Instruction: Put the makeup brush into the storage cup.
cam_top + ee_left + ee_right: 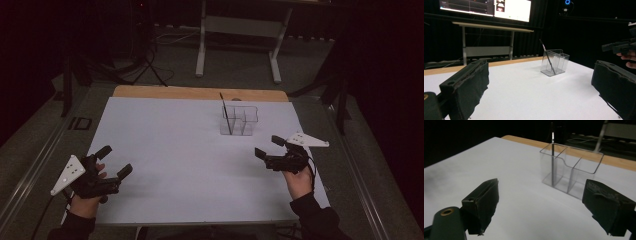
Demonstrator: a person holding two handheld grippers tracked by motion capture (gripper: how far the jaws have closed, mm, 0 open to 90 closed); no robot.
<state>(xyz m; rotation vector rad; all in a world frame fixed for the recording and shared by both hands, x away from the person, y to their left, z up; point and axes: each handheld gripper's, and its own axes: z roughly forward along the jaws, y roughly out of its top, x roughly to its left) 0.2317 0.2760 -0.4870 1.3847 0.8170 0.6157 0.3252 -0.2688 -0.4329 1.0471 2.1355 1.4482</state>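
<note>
A clear plastic organiser box (pixel 239 120) with several compartments stands on the white table sheet (pixel 175 150), right of centre toward the back. A thin dark pen (pixel 225 113) leans upright in its left compartment. The box (pixel 554 62) and pen (pixel 547 58) appear ahead of my left gripper; the box (pixel 570 171) and pen (pixel 552 157) sit close ahead of my right one. My left gripper (pixel 114 162) is open at the front left, nothing between its jaws. My right gripper (pixel 269 146) is open, held a short way in front and to the right of the box.
The table's wooden back edge (pixel 200 92) shows beyond the sheet. A white-legged desk (pixel 240 30) stands on the floor behind. A lit monitor (pixel 486 7) glows over a long desk (pixel 491 26) in the left gripper view.
</note>
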